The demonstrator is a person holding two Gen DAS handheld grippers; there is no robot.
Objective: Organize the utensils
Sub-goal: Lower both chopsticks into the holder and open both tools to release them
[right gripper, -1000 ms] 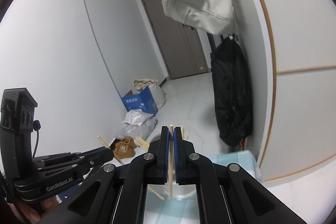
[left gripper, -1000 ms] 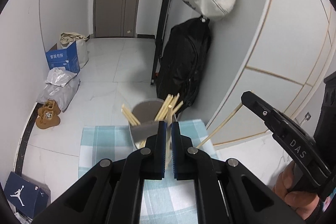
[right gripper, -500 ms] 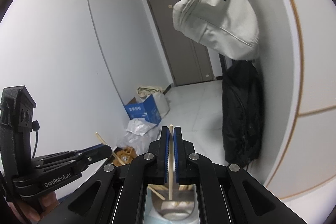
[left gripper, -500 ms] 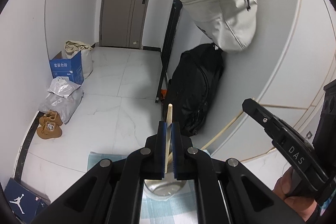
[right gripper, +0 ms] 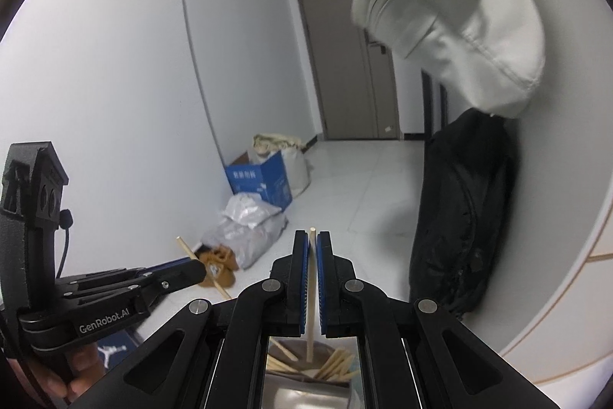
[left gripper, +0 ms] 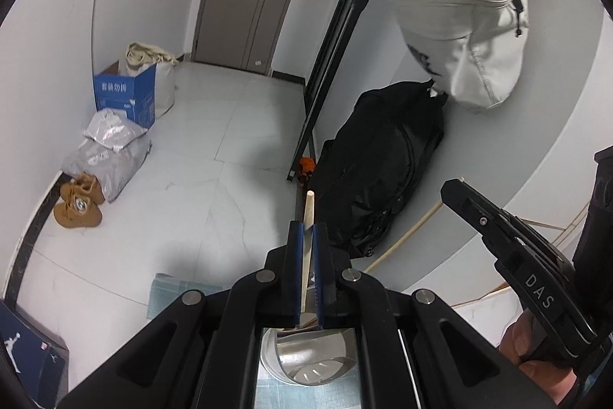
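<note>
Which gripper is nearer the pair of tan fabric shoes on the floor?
Left, likely. The left gripper sits on the tan shoes' side of the room; the right gripper is further right, towards the black bag.

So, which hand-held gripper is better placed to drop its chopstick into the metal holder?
Left, probably: the left hand-held gripper, shut on the left chopstick, hangs directly over the metal holder and its open mouth. The right hand-held gripper holds the right chopstick above the chopstick cup instead.
</note>
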